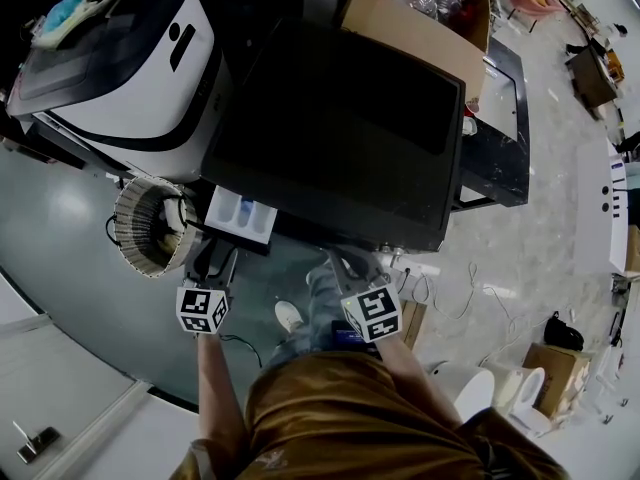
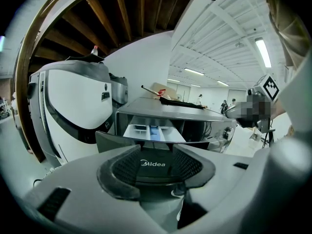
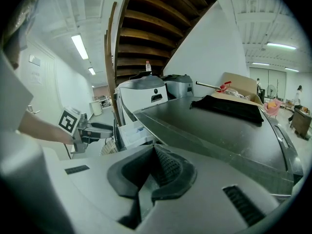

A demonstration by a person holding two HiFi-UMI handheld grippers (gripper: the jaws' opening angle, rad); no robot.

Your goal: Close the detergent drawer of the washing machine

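The washing machine has a dark flat top. Its detergent drawer stands pulled out at the front left, with white compartments and a blue insert showing. My left gripper is right in front of the drawer. In the left gripper view the left gripper is open, and the drawer's dark front panel, with its Midea lettering, lies between the spread pads. The white drawer tray runs back into the machine. My right gripper hangs before the machine's front, right of the drawer. In its own view the right gripper is shut and holds nothing.
A white rounded machine stands left of the washer, with a woven basket on the floor before it. A cardboard box sits at the washer's back. Cables lie on the floor to the right. A wooden staircase rises behind.
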